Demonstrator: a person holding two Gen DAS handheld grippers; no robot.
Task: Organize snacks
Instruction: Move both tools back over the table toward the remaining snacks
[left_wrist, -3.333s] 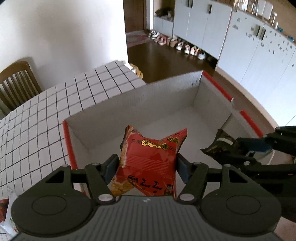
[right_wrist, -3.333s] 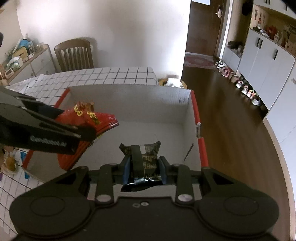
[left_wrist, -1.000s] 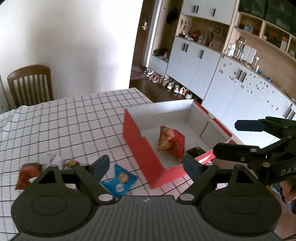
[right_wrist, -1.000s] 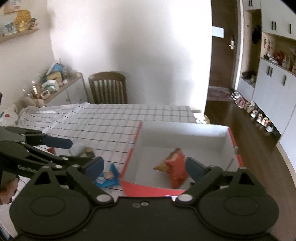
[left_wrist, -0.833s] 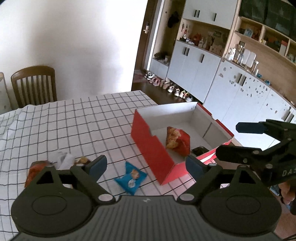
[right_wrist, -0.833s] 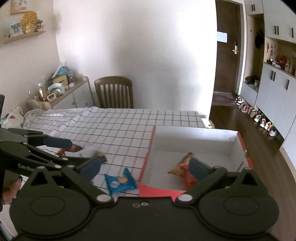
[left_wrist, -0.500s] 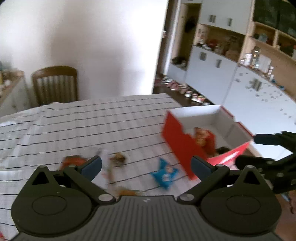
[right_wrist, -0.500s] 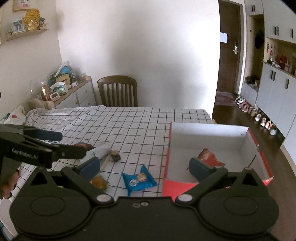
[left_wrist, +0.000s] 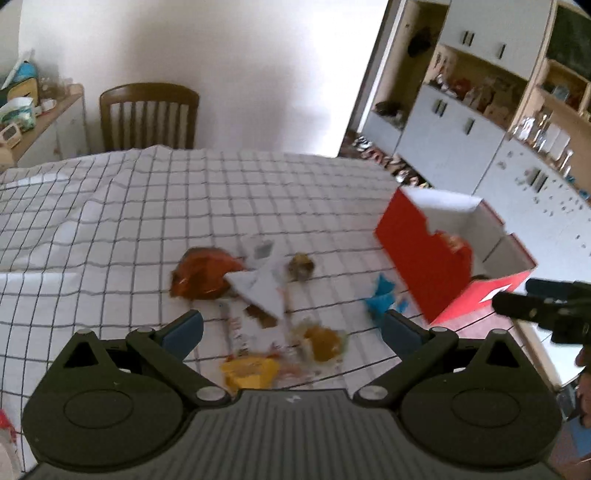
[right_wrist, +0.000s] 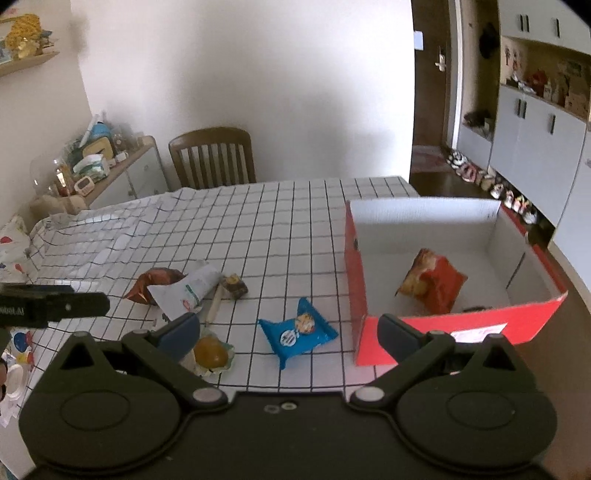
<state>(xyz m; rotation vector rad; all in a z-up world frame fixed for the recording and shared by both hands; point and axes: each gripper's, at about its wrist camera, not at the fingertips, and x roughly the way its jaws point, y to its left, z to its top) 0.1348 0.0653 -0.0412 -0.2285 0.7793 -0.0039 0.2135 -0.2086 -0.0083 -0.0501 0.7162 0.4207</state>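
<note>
A red cardboard box (right_wrist: 461, 326) with a white inside stands at the table's right end; it also shows in the left wrist view (left_wrist: 417, 254). A red snack bag (right_wrist: 432, 282) and a small dark packet (right_wrist: 476, 307) lie inside it. Loose on the checked cloth lie a blue packet (right_wrist: 297, 332), a white packet (right_wrist: 188, 290), a brown packet (right_wrist: 153, 282), a small brown cake (right_wrist: 234, 284) and a yellow-orange snack (right_wrist: 210, 350). My left gripper (left_wrist: 291, 328) is open and empty above the loose snacks. My right gripper (right_wrist: 288, 330) is open and empty above the blue packet.
A wooden chair (right_wrist: 212, 157) stands at the table's far side. A cluttered sideboard (right_wrist: 110, 170) is at the back left. White cabinets (right_wrist: 535, 136) and a row of shoes (right_wrist: 491, 188) line the right wall. The table edge runs just right of the box.
Both grippers let go of their snacks into the box, opened, and pulled back and to the left. The loose snacks on the cloth have come into view.
</note>
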